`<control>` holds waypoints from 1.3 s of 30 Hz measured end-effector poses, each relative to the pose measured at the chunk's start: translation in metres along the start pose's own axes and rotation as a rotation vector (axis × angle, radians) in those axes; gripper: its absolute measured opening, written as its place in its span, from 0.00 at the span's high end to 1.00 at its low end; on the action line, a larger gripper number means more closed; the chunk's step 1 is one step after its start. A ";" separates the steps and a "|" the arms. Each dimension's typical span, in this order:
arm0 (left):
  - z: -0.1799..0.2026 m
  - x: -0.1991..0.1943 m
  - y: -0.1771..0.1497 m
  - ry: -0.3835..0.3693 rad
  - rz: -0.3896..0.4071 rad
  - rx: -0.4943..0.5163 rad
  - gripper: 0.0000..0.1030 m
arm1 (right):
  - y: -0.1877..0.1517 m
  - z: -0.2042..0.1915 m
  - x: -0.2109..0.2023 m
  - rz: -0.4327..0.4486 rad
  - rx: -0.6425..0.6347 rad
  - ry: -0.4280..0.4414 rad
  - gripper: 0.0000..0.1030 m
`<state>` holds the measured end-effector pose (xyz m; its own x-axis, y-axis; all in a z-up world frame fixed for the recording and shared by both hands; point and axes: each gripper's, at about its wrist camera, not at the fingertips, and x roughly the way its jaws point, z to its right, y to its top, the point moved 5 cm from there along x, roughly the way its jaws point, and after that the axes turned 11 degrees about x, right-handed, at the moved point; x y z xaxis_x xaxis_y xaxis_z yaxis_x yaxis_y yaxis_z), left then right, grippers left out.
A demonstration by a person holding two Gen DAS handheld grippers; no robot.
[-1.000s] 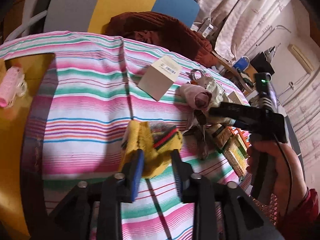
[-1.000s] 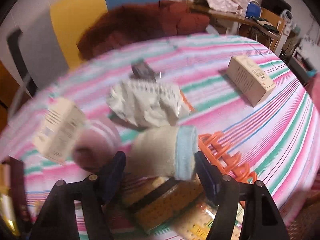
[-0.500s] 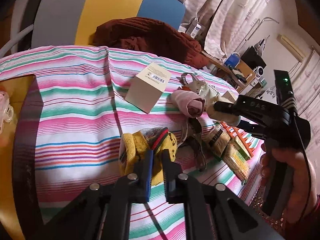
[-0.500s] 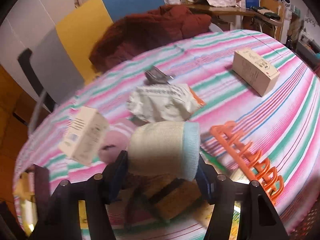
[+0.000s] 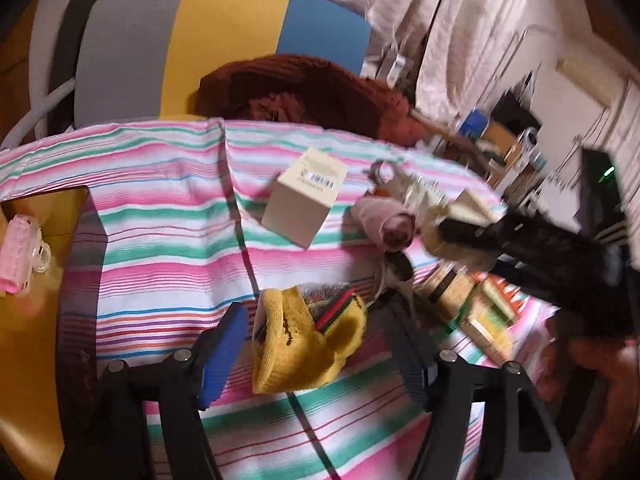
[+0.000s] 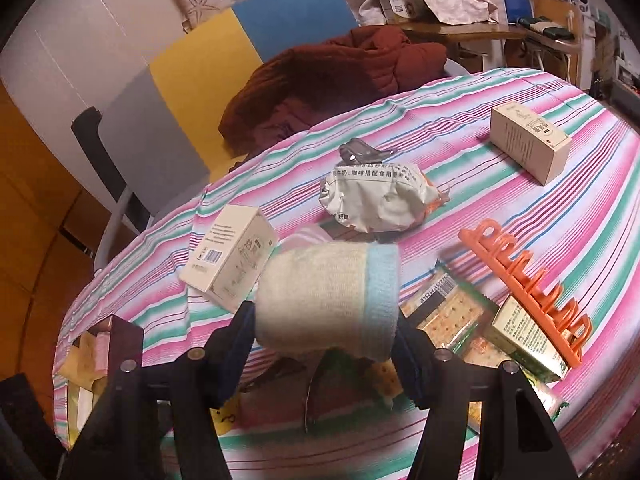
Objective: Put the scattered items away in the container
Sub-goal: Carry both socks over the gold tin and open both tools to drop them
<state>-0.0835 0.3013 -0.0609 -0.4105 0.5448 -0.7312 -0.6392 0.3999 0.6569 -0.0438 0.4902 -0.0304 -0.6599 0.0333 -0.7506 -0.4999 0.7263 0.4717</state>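
My left gripper (image 5: 316,340) is open, its blue-padded jaws spread either side of a yellow rolled sock (image 5: 304,344) lying on the striped tablecloth (image 5: 168,208). My right gripper (image 6: 324,344) is shut on a cream rolled sock with a light blue cuff (image 6: 328,300), held above the table; it shows blurred in the left wrist view (image 5: 456,224). An orange container (image 6: 524,284) holds cracker packs (image 6: 452,312). A pink rolled sock (image 5: 384,220), a cream box (image 5: 304,196), a second box (image 6: 528,140) and a crumpled white packet (image 6: 376,200) lie on the cloth.
A clear hair clip (image 6: 360,154) lies behind the packet. A dark red jacket (image 6: 328,76) hangs on a grey, yellow and blue chair (image 5: 224,40) at the far edge. A pink hair roller (image 5: 18,252) sits left of the cloth.
My left gripper was shut on the yellow sock half a second ago and has opened wide around it. My right gripper has lifted the cream sock higher.
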 end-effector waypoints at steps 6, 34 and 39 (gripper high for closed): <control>-0.006 0.036 -0.010 -0.051 -0.079 -0.051 0.39 | 0.003 0.001 -0.001 -0.004 0.016 0.030 0.38; -0.096 -0.131 -0.024 -0.018 0.158 -0.194 0.63 | -0.083 -0.137 -0.014 -0.099 -0.212 0.268 0.38; -0.157 -0.146 -0.048 0.093 0.121 -0.278 0.62 | -0.120 -0.196 -0.005 -0.151 -0.312 0.318 0.38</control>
<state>-0.0950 0.0869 -0.0148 -0.5441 0.5010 -0.6730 -0.7303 0.1122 0.6739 -0.0907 0.2682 0.0078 -0.6818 -0.3040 -0.6654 -0.7159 0.4644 0.5214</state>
